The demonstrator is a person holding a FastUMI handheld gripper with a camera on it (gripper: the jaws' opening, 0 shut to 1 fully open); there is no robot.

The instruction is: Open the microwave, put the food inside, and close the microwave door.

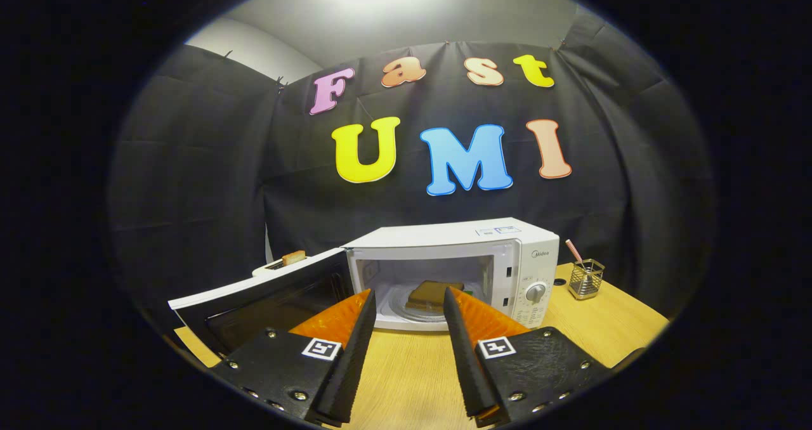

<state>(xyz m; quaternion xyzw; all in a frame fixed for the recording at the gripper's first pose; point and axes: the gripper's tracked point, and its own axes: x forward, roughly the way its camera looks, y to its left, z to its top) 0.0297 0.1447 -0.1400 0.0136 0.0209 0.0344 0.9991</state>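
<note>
The microwave (453, 268) is sitting on a wooden table (412, 373) in front of the black cloth wall, just beyond the fingers, with its door (263, 297) swinging wide open to its left side. One piece of food, a brown toast-like slab (432, 293), is lying inside the cavity on the round glass turntable (415, 306), seen through the gap between the two fingers. The gripper (409, 300) is standing open, its two fingers apart and holding nothing, their tips reaching toward the mouth of the cavity; whether they are touching the microwave's front edge is hard to tell.

The fingers are covering the lower corners of the cavity opening and part of the turntable's rim, so its full outline is hidden. The door's lower end is cut off behind the left finger, and its dark inner window is giving little detail. Behind the door, one white appliance (279, 265) is peeking over the door's top edge with a single slice of toast (294, 257) sticking up from it; most of its body is hidden by the door. To the right of the microwave, one wire mesh cup (586, 279) is standing on the table with one pink striped stick (575, 252) leaning out of it. One control dial (536, 292) is showing on the microwave's panel; the markings around it are too small to read.
</note>
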